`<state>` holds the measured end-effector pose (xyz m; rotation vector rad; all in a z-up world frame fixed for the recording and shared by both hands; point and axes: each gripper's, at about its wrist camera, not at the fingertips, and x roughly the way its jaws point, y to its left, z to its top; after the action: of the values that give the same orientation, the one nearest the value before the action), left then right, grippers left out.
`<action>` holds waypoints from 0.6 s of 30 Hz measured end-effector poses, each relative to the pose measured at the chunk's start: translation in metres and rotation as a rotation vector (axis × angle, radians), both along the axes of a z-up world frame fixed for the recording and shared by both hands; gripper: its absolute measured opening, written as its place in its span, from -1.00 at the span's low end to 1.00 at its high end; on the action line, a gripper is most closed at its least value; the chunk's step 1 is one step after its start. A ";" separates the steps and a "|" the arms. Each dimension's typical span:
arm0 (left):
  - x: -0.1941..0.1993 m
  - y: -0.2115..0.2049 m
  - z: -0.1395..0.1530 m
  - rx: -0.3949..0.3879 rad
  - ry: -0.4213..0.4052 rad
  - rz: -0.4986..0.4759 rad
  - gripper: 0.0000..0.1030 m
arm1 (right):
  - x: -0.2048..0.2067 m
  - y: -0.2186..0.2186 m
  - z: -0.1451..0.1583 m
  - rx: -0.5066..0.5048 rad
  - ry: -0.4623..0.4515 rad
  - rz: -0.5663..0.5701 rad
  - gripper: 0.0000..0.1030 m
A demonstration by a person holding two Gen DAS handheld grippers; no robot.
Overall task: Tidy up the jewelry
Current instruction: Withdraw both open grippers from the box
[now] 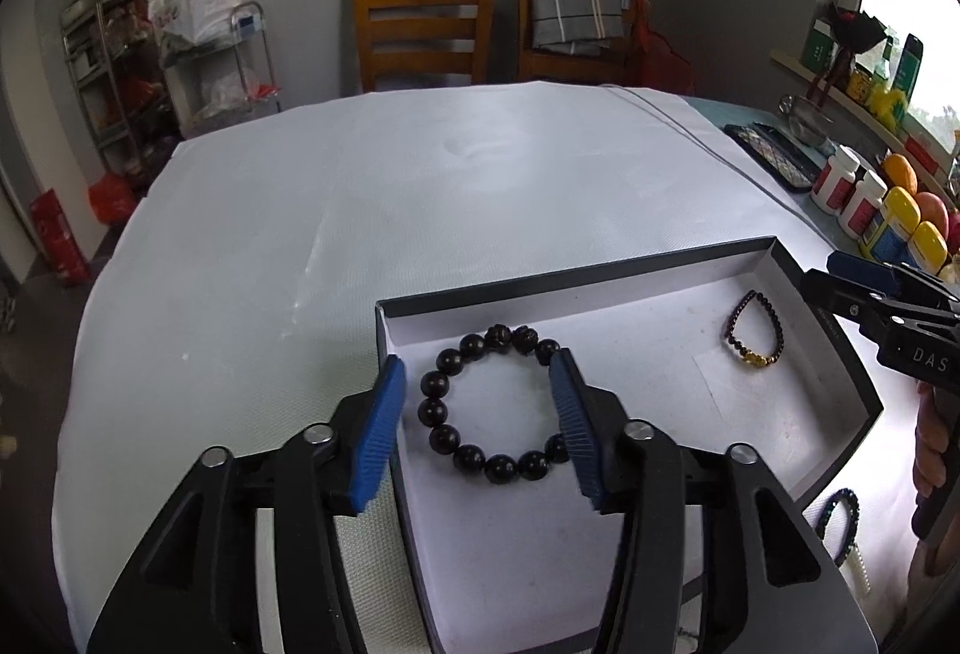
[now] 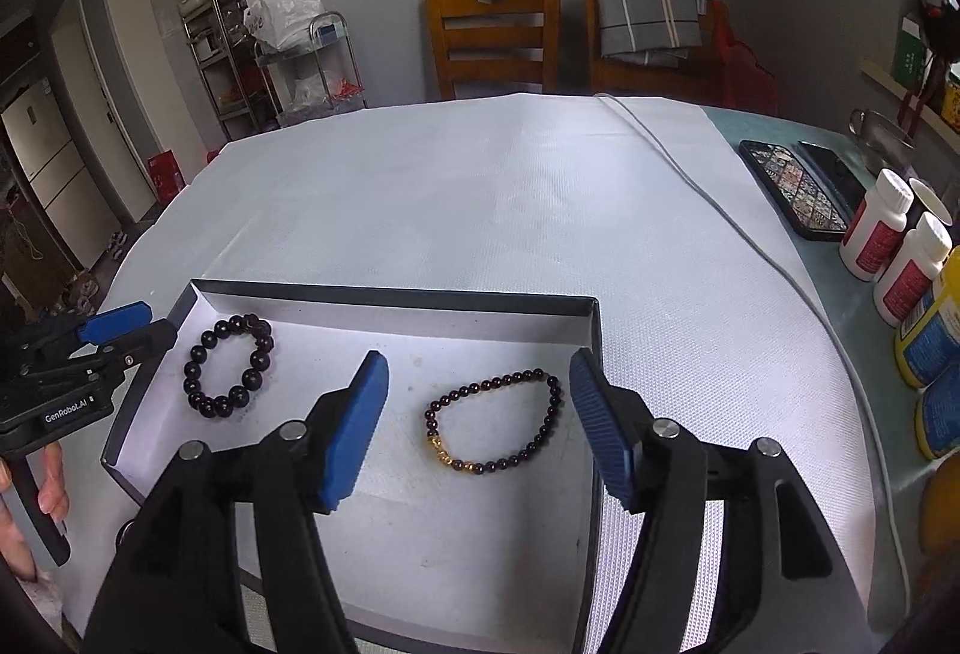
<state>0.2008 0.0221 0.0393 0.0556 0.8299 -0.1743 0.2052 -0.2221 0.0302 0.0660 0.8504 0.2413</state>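
Item 1: we are seeing a large-bead bracelet [image 1: 493,410] of dark round beads lying flat in the left part of a shallow box [image 1: 660,267] with a white floor and dark walls. Item 2: a small-bead bracelet [image 2: 495,423], dark red with gold charms, is lying flat in the right part of the same box, well apart from item 1.

The left hand-held gripper [image 1: 479,425] is hovering over the large-bead bracelet with its blue pads spread to either side of it, gripping nothing. The right hand-held gripper [image 2: 476,426] is hovering over the small-bead bracelet, pads likewise spread and gripping nothing.

The box is sitting on a surface [image 2: 510,186] covered by a white cloth. At the right edge we are noting 2 phones [image 2: 798,189], white bottles [image 2: 876,234] and yellow bottles [image 1: 900,228]. A blue-bead bracelet [image 1: 843,519] is lying outside the box, near its right wall.
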 end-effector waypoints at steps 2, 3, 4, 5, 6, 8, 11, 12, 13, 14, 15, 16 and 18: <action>-0.010 -0.003 0.008 0.014 -0.039 -0.007 0.44 | -0.005 0.001 0.003 0.000 -0.006 0.000 0.49; -0.014 -0.005 0.011 0.021 -0.049 -0.013 0.45 | -0.008 0.001 0.005 -0.003 -0.010 0.000 0.54; -0.017 -0.006 0.014 0.028 -0.055 -0.016 0.45 | -0.011 0.001 0.006 -0.008 -0.011 0.001 0.57; -0.020 -0.006 0.016 0.029 -0.059 -0.016 0.48 | -0.013 0.001 0.007 -0.013 -0.010 0.001 0.65; -0.023 -0.006 0.019 0.025 -0.062 -0.015 0.59 | -0.016 0.001 0.008 -0.017 -0.011 0.000 0.74; -0.032 -0.005 0.024 0.009 -0.078 -0.014 0.68 | -0.023 -0.001 0.010 -0.021 -0.021 -0.001 0.82; -0.043 -0.002 0.029 -0.004 -0.088 -0.012 0.73 | -0.036 -0.001 0.012 -0.037 -0.034 0.006 0.89; -0.048 -0.001 0.029 -0.002 -0.090 -0.009 0.78 | -0.040 0.000 0.012 -0.044 -0.038 0.011 0.89; -0.052 0.000 0.030 0.001 -0.093 -0.006 0.80 | -0.045 0.000 0.013 -0.050 -0.041 0.013 0.89; -0.057 0.000 0.030 0.001 -0.095 -0.006 0.81 | -0.049 0.000 0.013 -0.052 -0.044 0.015 0.89; -0.061 0.001 0.031 0.001 -0.097 -0.005 0.82 | -0.054 -0.001 0.013 -0.053 -0.046 0.016 0.89; -0.066 0.002 0.031 0.000 -0.099 -0.005 0.82 | -0.058 -0.002 0.012 -0.056 -0.049 0.016 0.89; -0.075 0.004 0.031 0.000 -0.105 -0.008 0.83 | -0.066 -0.004 0.012 -0.061 -0.054 0.013 0.89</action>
<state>0.1261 0.0265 0.0707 0.0675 0.7250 -0.1770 0.1388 -0.2263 0.0419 -0.0027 0.8041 0.2284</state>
